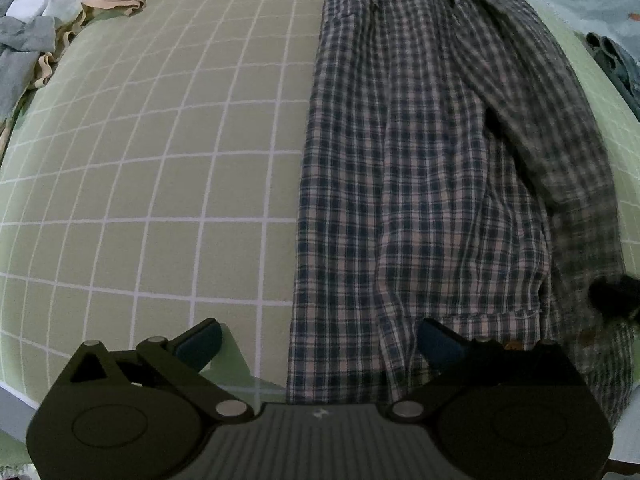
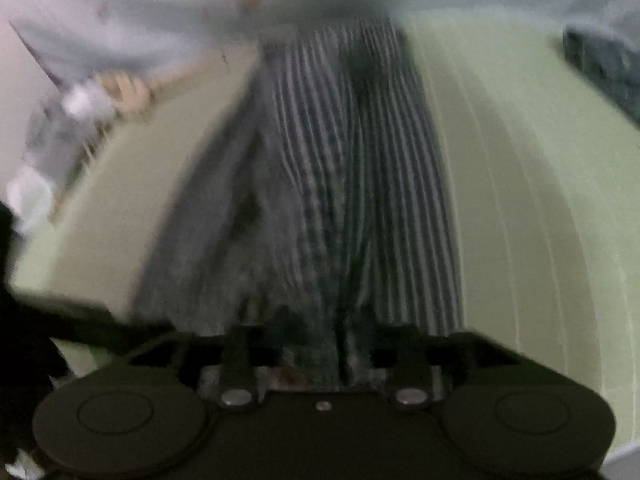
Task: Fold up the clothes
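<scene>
A blue-and-pink checked shirt (image 1: pixel 420 160) lies lengthwise on the green gridded mat (image 1: pixel 160 160), with one sleeve (image 1: pixel 560 168) folded along its right side. My left gripper (image 1: pixel 320 344) is open and empty, hovering over the shirt's near left edge. In the left wrist view my right gripper (image 1: pixel 612 300) shows as a dark shape at the sleeve's lower end. The right wrist view is blurred by motion. There my right gripper (image 2: pixel 320 344) is shut on the shirt (image 2: pixel 352 168), with fabric bunched between the fingers.
A pile of beige, white and grey clothes (image 1: pixel 48 20) lies at the mat's far left corner. A dark garment (image 1: pixel 616 64) lies off the mat at the far right. The mat's near edge (image 1: pixel 16 396) runs just below the left gripper.
</scene>
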